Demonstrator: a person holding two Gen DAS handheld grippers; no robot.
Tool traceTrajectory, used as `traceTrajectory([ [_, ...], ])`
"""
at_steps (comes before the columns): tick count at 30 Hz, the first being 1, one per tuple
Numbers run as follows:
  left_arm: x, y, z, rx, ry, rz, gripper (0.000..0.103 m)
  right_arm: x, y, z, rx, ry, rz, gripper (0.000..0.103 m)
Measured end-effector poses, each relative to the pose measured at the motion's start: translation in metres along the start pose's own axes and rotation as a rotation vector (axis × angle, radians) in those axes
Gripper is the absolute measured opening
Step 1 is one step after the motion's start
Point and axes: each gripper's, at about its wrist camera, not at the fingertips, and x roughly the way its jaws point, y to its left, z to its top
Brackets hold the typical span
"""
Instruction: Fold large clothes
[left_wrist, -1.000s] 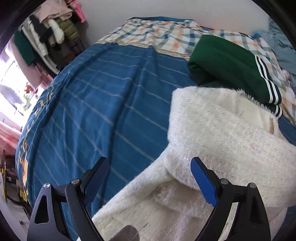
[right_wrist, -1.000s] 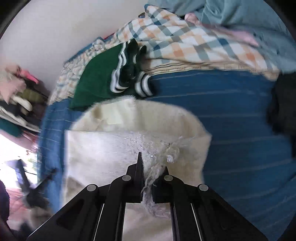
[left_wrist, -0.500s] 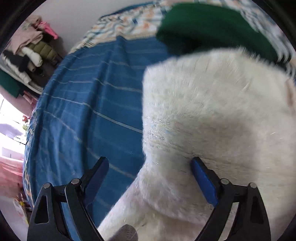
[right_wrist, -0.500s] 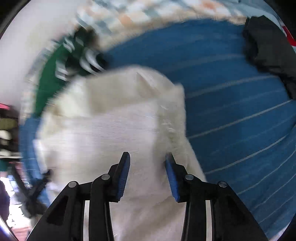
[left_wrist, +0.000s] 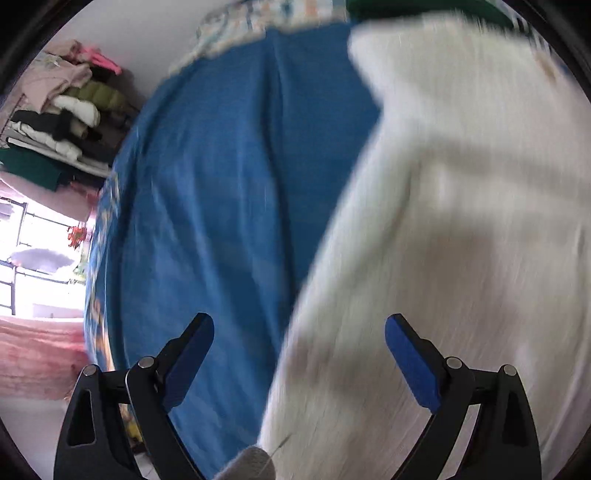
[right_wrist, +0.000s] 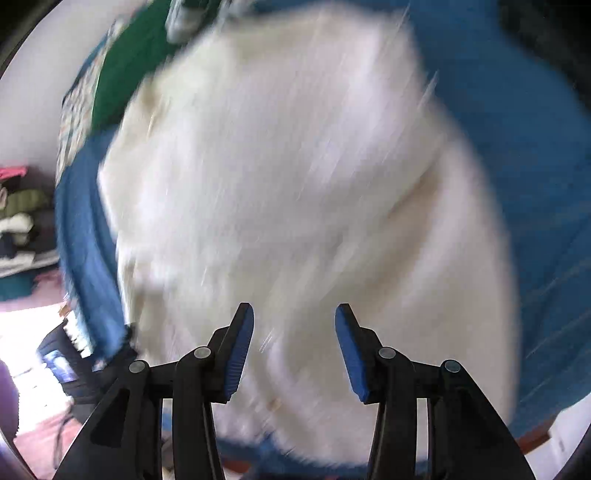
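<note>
No brand, label or writing can be read; both views are smeared with blur. Your left gripper (left_wrist: 299, 328) stands wide apart over the bed, nothing between its blue pads (left_wrist: 406, 362), one finger over the blue sheet (left_wrist: 229, 192), the other over the white fluffy garment (left_wrist: 461, 206). Your right gripper (right_wrist: 294, 317) has just been opening its jaws and now stands about half apart, empty, above that garment (right_wrist: 288, 177), which fills the middle of its frame. The garment is soft, shaggy, cream-white and lies folded on the striped blue sheet (right_wrist: 535, 155). A green garment (right_wrist: 125, 70) sits at upper left. Stacked clothes (left_wrist: 66, 110) fill the left view's upper left.
</note>
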Motion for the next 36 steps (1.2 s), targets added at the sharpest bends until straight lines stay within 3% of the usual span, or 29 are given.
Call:
traceTrajectory([
  [1,0.007,0.0,-0.016,-0.003,0.03,0.003,0.096,0.023,0.011,-0.01,0.0,0.023,0.007,0.048],
  [4,0.009,0.006,-0.036,-0.044,0.007,-0.01,0.096,0.066,0.035,-0.023,0.002,0.009,-0.026,0.048],
  [6,0.01,0.006,-0.046,-0.05,0.006,0.0,0.096,0.094,0.05,-0.026,-0.01,-0.005,-0.148,0.047],
  [7,0.012,0.005,-0.048,-0.055,0.01,-0.003,0.096,0.1,0.052,-0.029,0.011,-0.035,-0.199,0.036],
  [8,0.015,0.006,-0.051,-0.067,0.015,-0.008,0.096,0.105,0.055,-0.031,0.021,-0.065,-0.279,0.012],
  [9,0.016,0.006,-0.053,-0.077,0.015,-0.014,0.096,0.105,0.058,-0.032,0.026,-0.074,-0.292,0.011],
  [11,0.019,0.011,-0.055,-0.083,0.007,-0.019,0.096,0.101,0.07,-0.036,0.025,-0.076,-0.265,0.009],
  [15,0.02,0.014,-0.056,-0.104,0.004,-0.026,0.096,0.103,0.093,-0.038,-0.123,-0.027,-0.254,0.009],
  [17,0.02,0.017,-0.055,-0.123,0.028,-0.033,0.096,0.098,0.081,-0.031,-0.119,0.031,-0.177,0.012],
  [19,0.012,0.023,-0.052,-0.163,0.05,-0.046,0.096,0.062,0.054,-0.023,-0.067,0.031,-0.088,0.013],
  [21,-0.004,0.027,-0.047,-0.196,0.037,-0.068,0.096,0.019,0.027,-0.019,-0.038,-0.027,-0.094,0.017],
  [23,-0.02,0.023,-0.04,-0.213,0.012,-0.095,0.096,-0.033,-0.016,-0.014,0.01,-0.102,-0.131,0.035],
  [25,-0.033,0.01,-0.033,-0.208,-0.013,-0.119,0.096,-0.064,-0.055,-0.004,0.054,-0.148,-0.176,0.046],
  [27,-0.044,-0.014,-0.026,-0.196,-0.034,-0.148,0.096,-0.078,-0.114,0.002,0.081,-0.156,-0.218,0.051],
  [29,-0.048,-0.038,-0.023,-0.173,-0.037,-0.171,0.096,-0.061,-0.158,0.008,0.092,-0.08,-0.216,0.051],
  [30,-0.048,-0.051,-0.022,-0.156,-0.037,-0.176,0.096,-0.048,-0.177,0.009,0.093,-0.025,-0.197,0.05],
  [31,-0.048,-0.062,-0.022,-0.141,-0.036,-0.17,0.096,-0.038,-0.192,0.009,0.088,0.006,-0.171,0.033],
  [32,-0.047,-0.079,-0.024,-0.127,-0.029,-0.166,0.096,-0.027,-0.208,0.002,0.1,0.021,-0.157,0.007],
  [34,-0.045,-0.099,-0.028,-0.113,-0.023,-0.168,0.096,-0.019,-0.231,-0.013,0.12,0.003,-0.096,0.006],
  [36,-0.038,-0.122,-0.037,-0.079,-0.007,-0.113,0.096,-0.016,-0.247,-0.026,0.139,0.002,-0.043,0.005],
])
